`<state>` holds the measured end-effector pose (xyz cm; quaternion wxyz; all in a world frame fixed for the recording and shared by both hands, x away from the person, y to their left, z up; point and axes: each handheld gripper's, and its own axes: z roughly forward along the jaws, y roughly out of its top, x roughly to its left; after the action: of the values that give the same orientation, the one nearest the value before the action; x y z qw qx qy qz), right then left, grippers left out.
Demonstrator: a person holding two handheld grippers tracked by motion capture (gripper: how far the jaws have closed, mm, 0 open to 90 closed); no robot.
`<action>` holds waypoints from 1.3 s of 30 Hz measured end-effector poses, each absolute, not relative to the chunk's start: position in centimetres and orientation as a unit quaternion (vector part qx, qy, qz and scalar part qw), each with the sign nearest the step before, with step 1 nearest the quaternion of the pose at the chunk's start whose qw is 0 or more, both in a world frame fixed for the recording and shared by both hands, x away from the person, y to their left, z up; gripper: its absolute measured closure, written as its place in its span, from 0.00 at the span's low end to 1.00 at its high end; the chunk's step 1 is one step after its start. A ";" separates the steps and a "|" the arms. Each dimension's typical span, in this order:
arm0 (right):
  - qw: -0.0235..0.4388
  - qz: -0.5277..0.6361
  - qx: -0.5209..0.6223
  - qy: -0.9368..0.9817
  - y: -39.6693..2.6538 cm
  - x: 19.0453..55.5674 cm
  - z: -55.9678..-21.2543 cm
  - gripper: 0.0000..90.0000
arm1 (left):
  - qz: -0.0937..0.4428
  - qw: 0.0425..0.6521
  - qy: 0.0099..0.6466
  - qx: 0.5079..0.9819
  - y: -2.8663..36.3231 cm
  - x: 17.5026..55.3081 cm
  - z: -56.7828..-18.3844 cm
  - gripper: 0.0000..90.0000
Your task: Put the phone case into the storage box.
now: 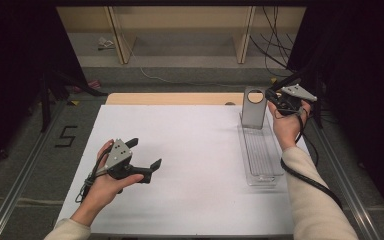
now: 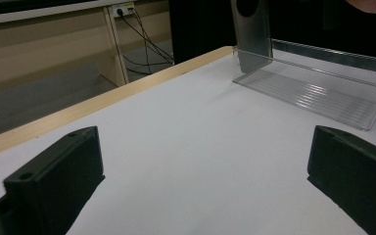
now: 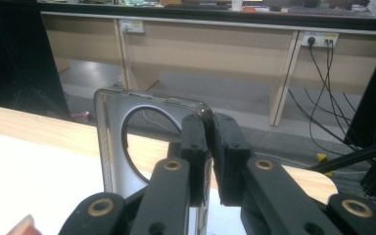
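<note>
Item: metal plate (image 1: 254, 107), grey, flat, with a round hole near its top edge. It stands upright at the far end of the clear tray (image 1: 263, 155), which serves as landmark for this entry. No brand or label readable on it.

Item: clear tray, long and ribbed, lying on the white sheet (image 1: 190, 165) toward the right edge of the table. Nothing else lies in it.

Item: right gripper (image 1: 276, 97), just beyond the far end of the tray. Jaws nearly closed, pinching the plate's upper corner; in the right gripper view the pads (image 3: 196, 147) press on the edge of the plate (image 3: 112, 147) beside the hole.

Item: left gripper (image 1: 145, 154), well left of the tray, over bare white sheet. Jaws spread wide with nothing between them; in the left gripper view the tray (image 2: 318, 93) lies ahead and to the right.

Step in hand, as judged: the plate is gripped at the tray's far end, either being stood there or about to be lifted out. The next move calls for a steady upright hold so the thin plate neither tips nor drags the light tray.

Writing: a hand-drawn "5" (image 1: 66, 136) on the floor, far left of the tray.
</note>
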<state>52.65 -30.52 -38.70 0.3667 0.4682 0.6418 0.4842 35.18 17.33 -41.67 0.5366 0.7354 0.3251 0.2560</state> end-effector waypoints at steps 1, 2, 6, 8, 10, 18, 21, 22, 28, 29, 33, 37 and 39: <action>0.367 0.484 0.468 0.642 -30.5 52.7 -38.7 0.94 | 0.256 0.536 0.325 0.736 17.3 35.2 -41.7 0.00; 0.367 0.483 0.468 0.643 -30.5 52.7 -38.7 0.94 | 0.256 0.536 0.325 0.735 17.3 35.2 -41.7 0.00; 0.366 0.480 0.467 0.646 -30.4 52.7 -39.0 0.94 | 0.257 0.536 0.326 0.735 17.4 35.2 -41.7 0.00; 0.366 0.478 0.467 0.649 -30.3 52.8 -39.1 0.94 | 0.257 0.536 0.326 0.735 17.4 35.2 -41.7 0.00; 0.365 0.477 0.466 0.650 -30.3 52.8 -39.3 0.94 | 0.257 0.537 0.325 0.735 17.4 35.2 -41.6 0.00; 0.365 0.476 0.468 0.649 -30.5 52.9 -39.4 0.94 | 0.258 0.537 0.325 0.735 17.4 35.2 -41.6 0.00; 0.364 0.474 0.469 0.650 -30.5 53.0 -39.6 0.94 | 0.257 0.536 0.326 0.735 17.4 35.2 -41.6 0.00; 0.364 0.474 0.469 0.650 -30.5 53.0 -39.6 0.94 | 0.257 0.536 0.326 0.735 17.4 35.2 -41.6 0.00; 0.364 0.470 0.472 0.651 -30.6 53.1 -39.9 0.93 | 0.258 0.537 0.326 0.734 17.4 35.2 -41.6 0.00; 0.364 0.471 0.472 0.651 -30.6 53.1 -40.0 0.93 | 0.258 0.537 0.325 0.734 17.4 35.2 -41.6 0.00; 0.363 0.471 0.472 0.651 -30.7 53.1 -40.0 0.93 | 0.257 0.536 0.326 0.735 17.4 35.2 -41.7 0.00; 0.366 0.471 0.471 0.650 -30.7 53.1 -40.0 0.93 | 0.257 0.536 0.326 0.735 17.4 35.2 -41.7 0.00; 0.366 0.471 0.472 0.649 -30.7 53.1 -40.0 0.92 | 0.258 0.537 0.326 0.735 17.4 35.2 -41.6 0.00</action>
<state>53.13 -30.69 -40.05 0.3661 0.4718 0.6495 0.4708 35.21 17.44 -41.64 0.5365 0.7347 0.3256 0.2576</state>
